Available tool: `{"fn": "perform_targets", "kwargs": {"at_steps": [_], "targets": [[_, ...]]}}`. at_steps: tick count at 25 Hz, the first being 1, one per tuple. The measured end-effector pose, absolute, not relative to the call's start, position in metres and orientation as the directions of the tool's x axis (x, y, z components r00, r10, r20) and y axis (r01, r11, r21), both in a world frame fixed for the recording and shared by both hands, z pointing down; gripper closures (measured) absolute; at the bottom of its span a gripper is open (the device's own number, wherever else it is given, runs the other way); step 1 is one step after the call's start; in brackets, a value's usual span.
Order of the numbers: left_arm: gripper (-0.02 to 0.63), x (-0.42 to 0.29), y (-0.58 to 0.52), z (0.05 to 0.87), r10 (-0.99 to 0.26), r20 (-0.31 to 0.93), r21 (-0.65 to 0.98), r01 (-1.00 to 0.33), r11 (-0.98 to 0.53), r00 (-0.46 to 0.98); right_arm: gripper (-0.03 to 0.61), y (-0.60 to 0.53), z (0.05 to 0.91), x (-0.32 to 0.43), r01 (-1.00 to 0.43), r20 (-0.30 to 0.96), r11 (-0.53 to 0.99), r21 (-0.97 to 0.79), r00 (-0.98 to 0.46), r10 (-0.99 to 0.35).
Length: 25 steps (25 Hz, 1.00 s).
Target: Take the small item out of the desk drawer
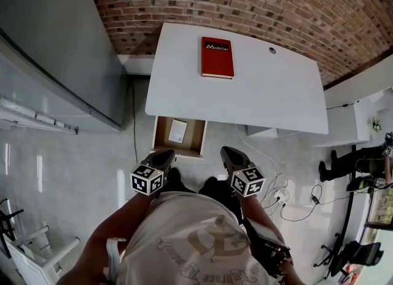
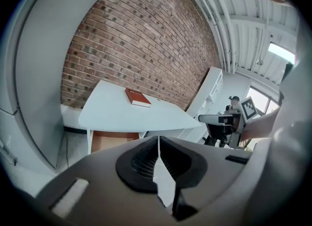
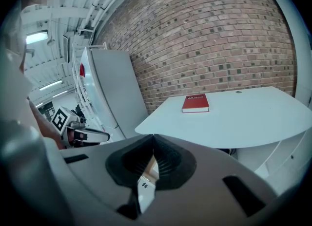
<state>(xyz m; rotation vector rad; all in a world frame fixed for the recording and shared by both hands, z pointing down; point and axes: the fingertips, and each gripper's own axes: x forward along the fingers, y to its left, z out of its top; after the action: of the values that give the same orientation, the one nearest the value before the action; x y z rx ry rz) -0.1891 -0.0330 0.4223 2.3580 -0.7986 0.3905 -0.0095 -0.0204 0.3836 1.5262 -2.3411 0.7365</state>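
Observation:
An open wooden drawer [image 1: 161,135] juts out from under the left front of the white desk [image 1: 276,99]. A small flat white item [image 1: 177,131] lies inside it. My left gripper [image 1: 163,156] hovers just in front of the drawer, close to my body, shut and empty. My right gripper [image 1: 231,155] hangs level with it to the right, below the desk's front edge, also shut with nothing held. In the left gripper view the jaws [image 2: 158,140] meet in a thin line and the drawer [image 2: 114,140] shows beyond them. The right gripper view shows its jaws [image 3: 154,137] touching at the tips.
A red book [image 1: 217,57] lies on the desk near its far edge. A grey panel [image 1: 55,44] stands at the left and a brick wall [image 1: 245,1] behind. Cables [image 1: 288,199] trail on the floor at the right. A white chair [image 1: 37,253] sits at the lower left.

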Motion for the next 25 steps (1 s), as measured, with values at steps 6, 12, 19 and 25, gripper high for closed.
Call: {"fn": "perform_targets", "kwargs": {"at_steps": [6,12,19,25], "targets": [[0.598,-0.19,-0.043,0.428,-0.475,0.477,0.45,-0.669,-0.591,0.74,0.572,-0.035,0.396,-0.008,-0.886,0.481,0.358,-0.295,-0.461,-0.746],[0.598,-0.177,-0.054,0.435,-0.512,0.502,0.443,-0.716,-0.54,0.697,0.572,-0.057,0.408,-0.002,-0.85,0.484,0.43,-0.303,-0.526,-0.699],[0.598,-0.159,-0.061,0.446,-0.526,0.527,0.426,-0.743,-0.516,0.667,0.572,-0.069,0.423,0.006,-0.816,0.498,0.483,-0.317,-0.577,-0.647],[0.598,-0.162,-0.063,0.467,-0.518,0.565,0.455,-0.766,-0.454,0.642,0.572,-0.068,0.444,-0.001,-0.801,0.517,0.487,-0.349,-0.598,-0.613]]}}
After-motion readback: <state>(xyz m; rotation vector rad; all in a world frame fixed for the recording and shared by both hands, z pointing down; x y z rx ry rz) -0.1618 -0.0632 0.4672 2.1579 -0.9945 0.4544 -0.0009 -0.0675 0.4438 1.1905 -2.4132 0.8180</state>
